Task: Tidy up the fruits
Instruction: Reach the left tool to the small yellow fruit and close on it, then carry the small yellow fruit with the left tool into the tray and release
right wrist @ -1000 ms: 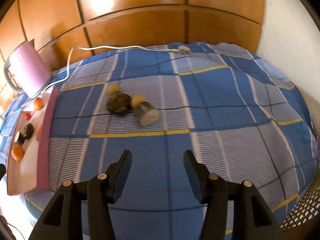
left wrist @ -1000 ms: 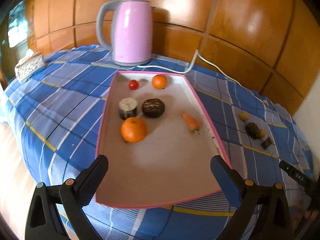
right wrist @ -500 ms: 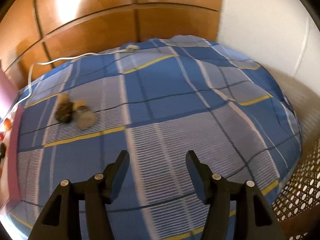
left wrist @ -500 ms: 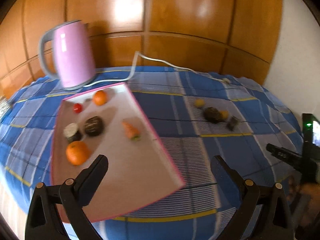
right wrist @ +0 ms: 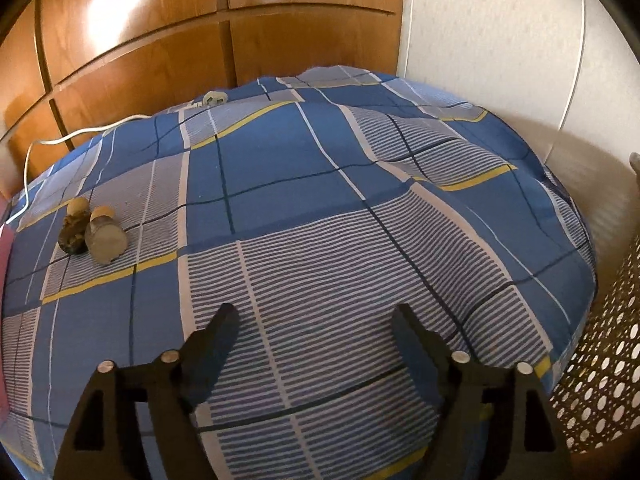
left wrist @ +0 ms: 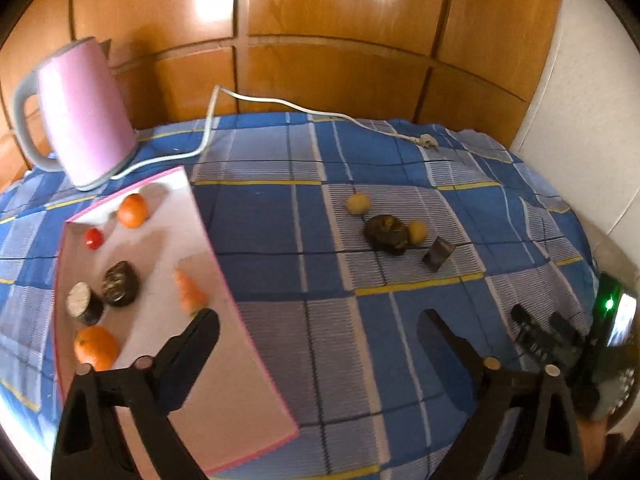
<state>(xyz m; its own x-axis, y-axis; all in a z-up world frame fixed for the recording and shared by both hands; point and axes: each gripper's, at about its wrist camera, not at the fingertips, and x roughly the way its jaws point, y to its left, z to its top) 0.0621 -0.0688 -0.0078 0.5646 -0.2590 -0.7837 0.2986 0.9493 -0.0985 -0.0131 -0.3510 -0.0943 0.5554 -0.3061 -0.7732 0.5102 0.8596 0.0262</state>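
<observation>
Two gripper jaws hold nothing: left gripper [left wrist: 318, 330] closing, right gripper [right wrist: 314, 322] opening. Tapered carrot [left wrist: 189, 289], just beyond left's jaw in the tray [left wrist: 256, 364], points away.

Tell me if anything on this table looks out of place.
Four small items lie loose on the checked cloth, outside the pink-edged tray holding the other pieces: two yellow balls, a dark lumpy piece and a toppled dark cylinder. The kettle's plug lies unplugged.

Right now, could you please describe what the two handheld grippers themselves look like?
Both the left gripper and the right gripper are matte black, with two tapering wedge-shaped fingers on triangular cut-out frames, joined by silver rivets. Seen from the left wrist, the right unit carries a green light.
</observation>
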